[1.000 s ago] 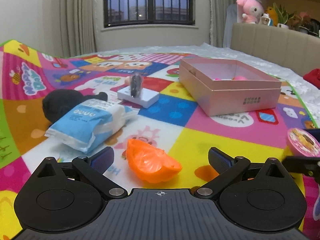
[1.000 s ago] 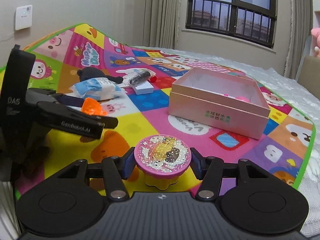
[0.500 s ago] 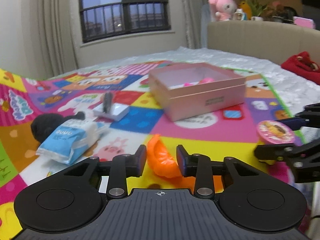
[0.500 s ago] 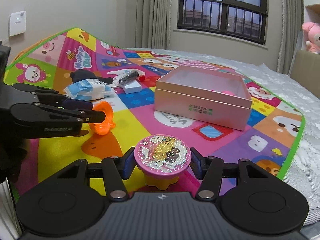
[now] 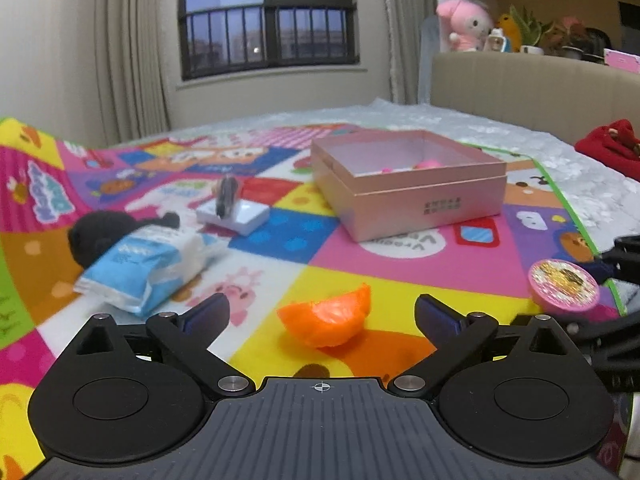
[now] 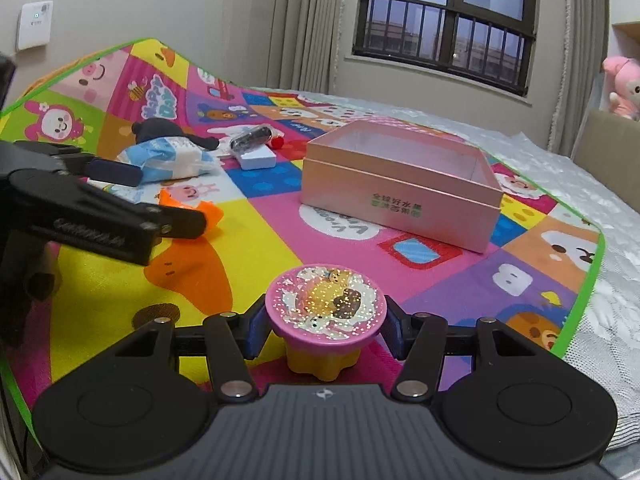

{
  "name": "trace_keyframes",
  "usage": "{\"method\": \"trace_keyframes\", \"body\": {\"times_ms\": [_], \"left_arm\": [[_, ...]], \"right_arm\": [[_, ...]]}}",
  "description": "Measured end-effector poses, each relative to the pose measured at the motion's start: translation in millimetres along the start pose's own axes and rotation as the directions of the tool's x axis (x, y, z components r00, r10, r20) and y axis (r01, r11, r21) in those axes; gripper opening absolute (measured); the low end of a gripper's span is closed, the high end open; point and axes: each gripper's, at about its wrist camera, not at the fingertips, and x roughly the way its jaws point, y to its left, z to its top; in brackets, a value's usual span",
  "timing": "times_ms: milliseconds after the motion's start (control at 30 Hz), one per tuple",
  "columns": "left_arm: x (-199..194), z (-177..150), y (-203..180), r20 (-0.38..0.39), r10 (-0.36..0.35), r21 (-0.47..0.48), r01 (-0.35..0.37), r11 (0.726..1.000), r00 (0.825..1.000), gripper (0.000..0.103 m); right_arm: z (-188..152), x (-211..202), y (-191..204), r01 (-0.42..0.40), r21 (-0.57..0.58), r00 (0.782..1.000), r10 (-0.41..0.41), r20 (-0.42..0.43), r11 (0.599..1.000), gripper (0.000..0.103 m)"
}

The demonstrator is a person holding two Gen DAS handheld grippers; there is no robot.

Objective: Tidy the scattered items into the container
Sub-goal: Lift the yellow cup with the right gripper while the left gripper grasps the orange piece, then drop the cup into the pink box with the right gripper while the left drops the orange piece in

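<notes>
- Right tongs [image 6: 323,326] clamping a pink glitter-topped toy [image 6: 325,307] by its round lid, both blue pads pressing the lid's sides, yellow base hanging below, above the mat [image 6: 256,240].
- Left tongs [image 5: 322,312] standing wide, jaws having just been opening, nothing gripped; orange piece [image 5: 326,320] lying on the mat's yellow square between the two fingers, touching neither pad.
- Showing again in the right view: left tongs [image 6: 160,200] reaching in from the left edge, orange piece [image 6: 188,204] partly hidden behind the nearer finger.
- Showing at the right edge of the left view: the toy [image 5: 564,286] held by the right tongs [image 5: 592,300].
- Lying farther out on the left, a blue-and-white pack [image 5: 144,268], resting against a black plush [image 5: 100,236] behind it.
- Sitting beyond the pack, a small white box [image 5: 236,214] with a dark slim item [image 5: 226,200] on top; a small red ball [image 6: 277,142] just beside them in the right view.
- Standing farther right on the mat, the open pink box [image 5: 420,204], lid off, something pink lying low inside near the far right corner [image 5: 426,165]; contents otherwise hard to tell.
- Spreading under the mat, the pale bed [image 5: 480,128].
- Sitting at the back, a pink plush [image 5: 464,24] on the ledge above the beige headboard [image 5: 540,92], window [image 5: 268,20] with curtains behind.
</notes>
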Motion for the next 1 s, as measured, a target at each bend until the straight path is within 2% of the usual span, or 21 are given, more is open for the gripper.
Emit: {"method": "trace_keyframes", "body": {"times_ms": [100,200,233,267,433,467,500,533,733,867,1000], "left_arm": [[15,2,-2,-0.035,0.000,-0.019,-0.001,1.000,0.999,0.101],[25,3,-5,-0.063,0.015,-0.033,-0.017,0.999,0.998,0.099],[25,2,-6,-0.065,0.017,-0.031,-0.019,0.999,0.998,0.084],[26,2,-7,-0.071,0.015,-0.024,-0.017,1.000,0.997,0.063],[17,0,-8,-0.064,0.002,-0.023,-0.003,1.000,0.998,0.063],[14,-1,-9,-0.060,-0.005,-0.024,0.004,1.000,0.998,0.062],[10,-1,-10,-0.059,-0.015,-0.020,0.014,1.000,0.998,0.062],[6,0,-13,-0.059,-0.025,-0.013,0.025,1.000,0.998,0.062],[-24,12,-35,-0.043,-0.154,0.039,0.156,0.987,0.987,0.063],[-22,40,-40,-0.002,-0.231,-0.014,0.231,0.973,0.973,0.063],[0,96,-42,0.073,-0.272,-0.073,0.277,0.958,0.960,0.063]], "right_arm": [[-1,0,3,0.011,-0.014,1.000,-0.011,0.002,1.000,0.056],[-3,-5,5,0.018,-0.036,1.000,-0.018,0.008,0.999,0.063],[-4,-7,5,0.024,-0.043,1.000,-0.023,0.015,0.999,0.065],[-4,-9,6,0.031,-0.051,0.999,-0.029,0.022,0.998,0.065],[-3,-16,2,0.024,-0.049,0.999,-0.022,0.031,0.999,0.065],[-3,-16,1,0.019,-0.046,0.999,-0.018,0.026,0.999,0.062],[-2,-15,0,0.014,-0.041,1.000,-0.013,0.021,0.999,0.054],[-2,-15,-1,0.006,-0.036,1.000,-0.006,0.013,0.999,0.054],[2,-30,-21,-0.016,-0.030,1.000,0.016,-0.001,0.999,0.054],[17,-41,-46,0.004,0.000,1.000,-0.004,0.010,1.000,0.054],[55,-47,-73,0.028,0.037,0.993,-0.032,0.116,0.999,0.054]]}}
